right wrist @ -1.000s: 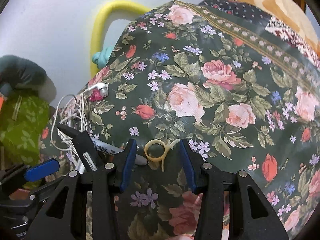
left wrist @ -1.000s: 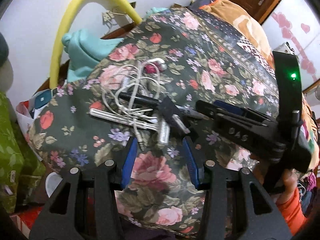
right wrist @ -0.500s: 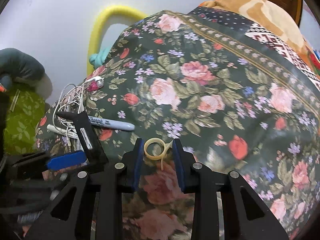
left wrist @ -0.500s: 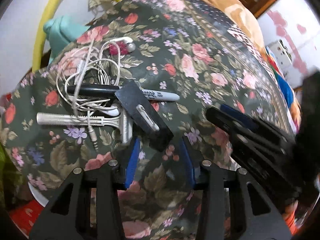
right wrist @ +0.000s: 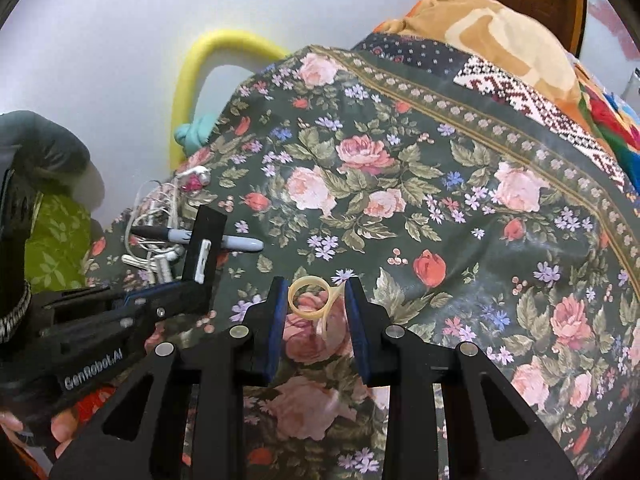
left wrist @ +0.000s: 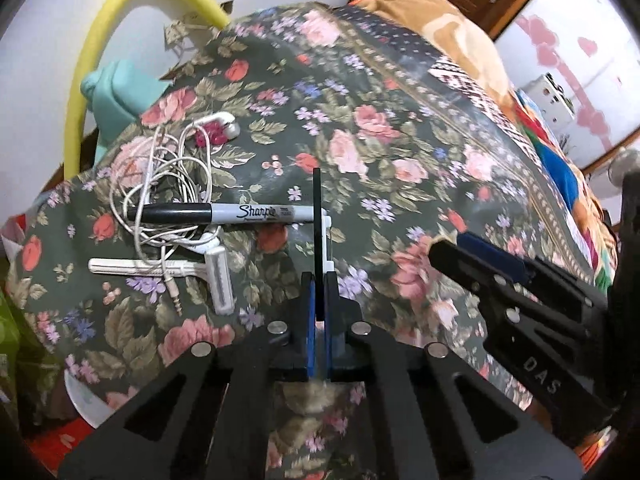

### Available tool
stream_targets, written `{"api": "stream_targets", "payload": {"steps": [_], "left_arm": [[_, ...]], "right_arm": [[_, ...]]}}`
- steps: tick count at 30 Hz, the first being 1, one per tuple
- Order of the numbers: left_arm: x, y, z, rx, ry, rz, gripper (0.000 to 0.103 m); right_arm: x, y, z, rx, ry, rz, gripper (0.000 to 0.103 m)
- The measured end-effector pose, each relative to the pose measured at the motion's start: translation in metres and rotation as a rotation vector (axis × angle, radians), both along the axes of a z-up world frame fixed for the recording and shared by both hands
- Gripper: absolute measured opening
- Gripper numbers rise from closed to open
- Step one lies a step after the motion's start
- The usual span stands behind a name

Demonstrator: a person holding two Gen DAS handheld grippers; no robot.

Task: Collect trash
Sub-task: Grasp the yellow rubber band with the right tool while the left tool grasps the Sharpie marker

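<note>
My left gripper [left wrist: 318, 296] is shut on a flat black card with a white clip [left wrist: 317, 236], held edge-on and upright; it shows from the side in the right wrist view [right wrist: 205, 246]. My right gripper [right wrist: 316, 300] is shut on a pale yellow plastic ring with a tail [right wrist: 310, 296], pinched between the blue pads just above the floral cloth [right wrist: 400, 184]. On the cloth lie a Sharpie marker [left wrist: 224, 213], tangled white earphones [left wrist: 172, 184] and a white disposable razor [left wrist: 168, 270].
A yellow foam tube [left wrist: 120, 16] arches against the white wall, with a teal object [left wrist: 120, 84] under it. Orange and patterned blankets [right wrist: 500, 36] lie at the far end. A green leafy bag [right wrist: 56, 236] sits at the left. The right gripper body [left wrist: 520, 300] is at the right.
My left gripper has closed on the black card and lifted it upright off the marker. My right gripper has closed on the ring and risen slightly.
</note>
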State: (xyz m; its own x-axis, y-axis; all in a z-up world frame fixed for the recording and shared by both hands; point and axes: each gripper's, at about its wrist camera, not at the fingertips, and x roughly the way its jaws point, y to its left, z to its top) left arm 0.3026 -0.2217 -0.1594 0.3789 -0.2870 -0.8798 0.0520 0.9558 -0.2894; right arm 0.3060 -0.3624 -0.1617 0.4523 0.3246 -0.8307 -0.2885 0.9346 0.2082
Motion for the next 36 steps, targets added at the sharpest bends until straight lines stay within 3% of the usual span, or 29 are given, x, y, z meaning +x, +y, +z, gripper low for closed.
{"api": "stream_targets", "payload": {"steps": [9,18,26,36], "left_arm": [[-0.040,0.011,0.043,0.040,-0.098,-0.011,0.002],[-0.086,0.050,0.077,0.044,-0.170,0.044,0.002],[-0.127,0.101,0.083,0.052,-0.189,0.125,0.002],[-0.179,0.181,0.071,0.053,-0.175,0.267,0.002]], "right_arm": [[-0.026,0.015,0.034,0.006,-0.064,0.019,0.027],[-0.061,0.051,0.070,0.003,-0.148,0.078,0.027],[-0.093,0.098,0.087,0.005,-0.188,0.149,0.027],[-0.130,0.177,0.084,-0.011,-0.190,0.289,0.027]]}}
